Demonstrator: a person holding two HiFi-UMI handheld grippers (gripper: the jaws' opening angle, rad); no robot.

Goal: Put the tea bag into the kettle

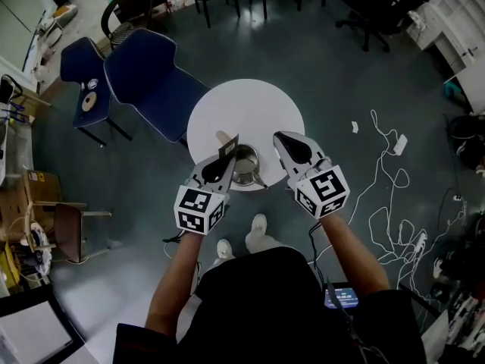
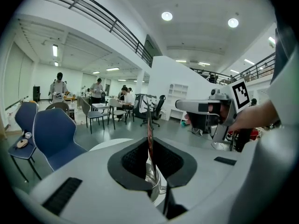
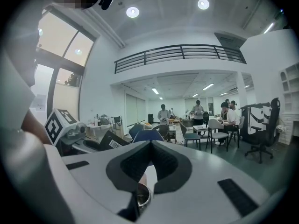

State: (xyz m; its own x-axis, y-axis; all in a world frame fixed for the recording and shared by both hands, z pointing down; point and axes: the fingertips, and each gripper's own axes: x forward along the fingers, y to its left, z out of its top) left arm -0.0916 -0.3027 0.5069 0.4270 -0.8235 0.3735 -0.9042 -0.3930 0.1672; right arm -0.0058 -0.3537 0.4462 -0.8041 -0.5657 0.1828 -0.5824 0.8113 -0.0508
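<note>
Head view: the left gripper (image 1: 225,160) is holding the tea bag (image 1: 228,149), a flat dark sachet, upright just over the near-left rim of the kettle (image 1: 245,167). The kettle is standing open at the near edge of the round white worktop (image 1: 265,105). The right gripper (image 1: 283,138) is hovering just right of the kettle, touching nothing.

Left gripper view: the jaws are pressing together on the sachet, which is showing edge-on as a thin vertical strip. They are pinching its lower part, so most of it is sticking up beyond them. The kettle's shiny mouth is lying directly below.

Right gripper view: the jaws are resting together with nothing between them. The kettle rim is showing beneath, and the sachet's barcoded face is showing off to the left.

The sachet is looking very light, thin and bendable, and probably slick, so a firm pinch near one edge is suiting it. Letting go right over the mouth is likely the safest course, since so light a packet could catch on the rim.
</note>
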